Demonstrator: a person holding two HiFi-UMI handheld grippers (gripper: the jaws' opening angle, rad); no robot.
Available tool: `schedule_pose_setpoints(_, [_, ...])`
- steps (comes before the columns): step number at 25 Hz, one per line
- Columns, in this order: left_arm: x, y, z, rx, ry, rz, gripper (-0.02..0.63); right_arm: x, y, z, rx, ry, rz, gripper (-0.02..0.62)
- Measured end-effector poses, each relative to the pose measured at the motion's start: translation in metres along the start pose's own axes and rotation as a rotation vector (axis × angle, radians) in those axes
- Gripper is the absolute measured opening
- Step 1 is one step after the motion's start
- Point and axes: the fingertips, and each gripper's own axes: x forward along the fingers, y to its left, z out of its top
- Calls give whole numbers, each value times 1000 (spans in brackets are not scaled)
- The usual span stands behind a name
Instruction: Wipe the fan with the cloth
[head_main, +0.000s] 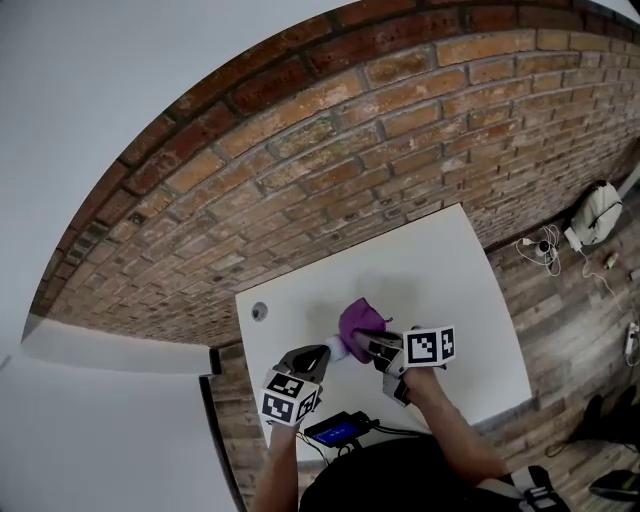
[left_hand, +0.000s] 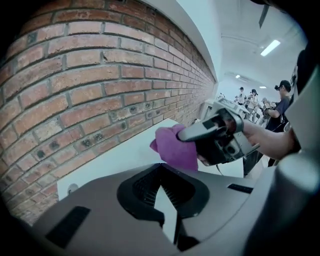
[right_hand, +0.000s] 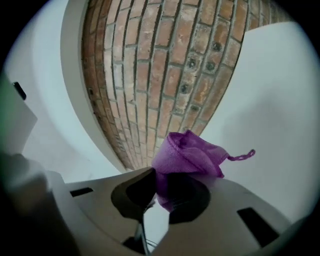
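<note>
The right gripper's (right_hand: 163, 194) jaws clamp a crumpled purple cloth (right_hand: 192, 157), soft and woven, with a thread loop trailing from one side, above the smooth white table's (head_main: 440, 270) near half. The left gripper's (left_hand: 163, 194) matte grey jaws are pressed together, over the table's near edge.

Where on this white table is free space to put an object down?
The table is bare from the purple cloth to its right edge, and along the brick wall. Crowded: the near middle, with the left hand-held gripper, the right hand-held gripper and a dark device.
</note>
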Motion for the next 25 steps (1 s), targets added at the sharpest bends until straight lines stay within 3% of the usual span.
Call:
schedule_pose_setpoints(2, [2,0,0,13,12,6,6,10,22,-5,22,17,85,48])
schedule_pose_setpoints(5, [1,-2,-2,13,12,15,6,23,12,-25,46,55,73,48])
schedule_pose_setpoints(7, [2,-3,-1,8,6,18,6,20,-4,-26,96,7,59,48])
schedule_pose_setpoints(10, [2,-1,0,7,1,26,6,17,-35,-29,136,-25,-9,48])
schedule_pose_setpoints(13, [1,-1,0,-5,-7,31,6,23,-67,-46,180,25,-54,48])
schedule_pose_setpoints(18, [1,-1,-1,-22,-18,24,6,8,-88,-38,149,18,-163,48])
schedule_pose_setpoints(21, [1,-1,0,-24,-22,24,6,1,-45,-23,150,-24,-35,48])
schedule_pose_setpoints(23, [1,0,0,-26,-27,27,6,2,-7,-21,123,-11,77,48])
schedule_pose_setpoints(25, [1,0,0,-29,-29,28,6,9,13,-29,78,29,121,48])
